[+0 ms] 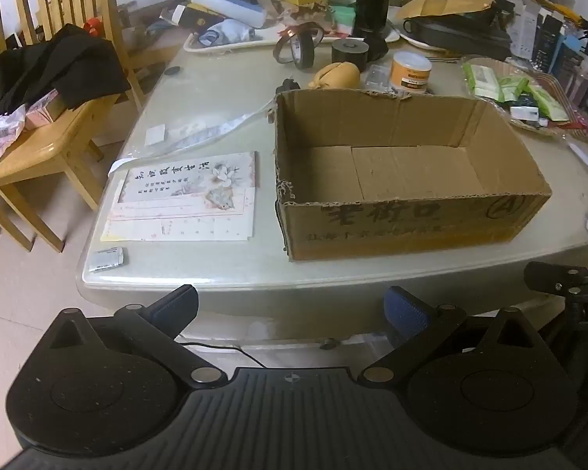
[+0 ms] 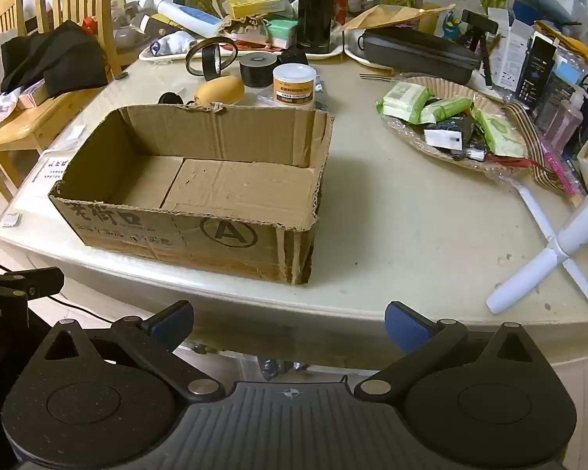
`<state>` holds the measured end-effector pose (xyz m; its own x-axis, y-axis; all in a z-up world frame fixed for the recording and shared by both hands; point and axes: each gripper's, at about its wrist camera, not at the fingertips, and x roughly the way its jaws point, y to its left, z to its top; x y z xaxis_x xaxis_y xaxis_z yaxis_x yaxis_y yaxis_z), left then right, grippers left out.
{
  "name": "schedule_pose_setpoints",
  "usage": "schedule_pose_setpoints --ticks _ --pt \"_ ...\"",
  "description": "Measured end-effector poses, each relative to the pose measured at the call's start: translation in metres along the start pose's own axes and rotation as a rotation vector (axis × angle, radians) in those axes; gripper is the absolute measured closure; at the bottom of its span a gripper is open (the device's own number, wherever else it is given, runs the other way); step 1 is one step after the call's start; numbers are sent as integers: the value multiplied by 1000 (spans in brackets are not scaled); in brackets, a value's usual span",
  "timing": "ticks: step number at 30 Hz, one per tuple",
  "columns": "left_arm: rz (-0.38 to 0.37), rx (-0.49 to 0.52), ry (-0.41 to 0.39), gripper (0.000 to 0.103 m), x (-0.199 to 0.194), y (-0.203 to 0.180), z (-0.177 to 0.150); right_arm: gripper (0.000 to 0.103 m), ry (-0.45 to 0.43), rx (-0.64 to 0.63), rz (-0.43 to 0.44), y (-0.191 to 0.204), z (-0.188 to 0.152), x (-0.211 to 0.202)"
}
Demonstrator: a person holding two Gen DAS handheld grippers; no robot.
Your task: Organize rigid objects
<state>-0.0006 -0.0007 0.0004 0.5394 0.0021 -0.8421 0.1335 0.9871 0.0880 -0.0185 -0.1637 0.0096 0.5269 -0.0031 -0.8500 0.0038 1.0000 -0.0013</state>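
Cardboard box [image 1: 403, 164] sits open-topped and empty on the table [image 1: 223, 266], ahead of the left gripper [image 1: 290, 305] and slightly to its right. Left gripper spread wide, nothing between its blue pads, tilted down short of the table edge. Right gripper [image 2: 290, 325] likewise released, nothing gripped, box [image 2: 200, 180] ahead and to its left. Beyond the box, past its far wall: white jar with orange label [image 2: 294, 86], black tape roll [image 2: 258, 68], yellow-tan rounded object [image 2: 219, 90], loose tape rings [image 2: 211, 56], tall black bottle [image 2: 316, 4]. Ahead-right of right gripper: shallow basket [image 2: 411, 133] of green packets, and closer in, white folding stand [image 2: 560, 243] lying on the table. Ahead-left of left gripper: printed paper sheets [image 1: 184, 199] flat beside the box, small silver packet [image 1: 107, 258] nearer the table edge. Far left, wooden chair [image 1: 47, 149] with dark clothing heaped on it.
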Motion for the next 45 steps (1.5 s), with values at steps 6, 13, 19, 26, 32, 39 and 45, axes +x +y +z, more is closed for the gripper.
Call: schedule_pose_setpoints --ticks 6,13,19,26,32,39,45 --pt "-17 -15 11 0 -1 -1 -1 0 -2 3 -7 0 0 0" --pt "-32 -31 8 0 -4 -1 2 0 -17 11 -17 0 1 -8" --pt "-50 -37 9 0 -5 -1 2 0 -30 -3 -26 6 8 -12" --pt "-61 -28 10 0 -7 -1 2 0 -36 -24 -33 11 7 -13" --pt "-76 -27 7 0 -8 0 2 0 -36 -23 -37 11 7 -13" --pt "-81 -26 -1 0 -9 -1 3 0 -36 -19 -44 10 8 -13" --pt "-81 -19 -3 0 -10 -4 4 0 -37 -16 -43 7 8 -14"
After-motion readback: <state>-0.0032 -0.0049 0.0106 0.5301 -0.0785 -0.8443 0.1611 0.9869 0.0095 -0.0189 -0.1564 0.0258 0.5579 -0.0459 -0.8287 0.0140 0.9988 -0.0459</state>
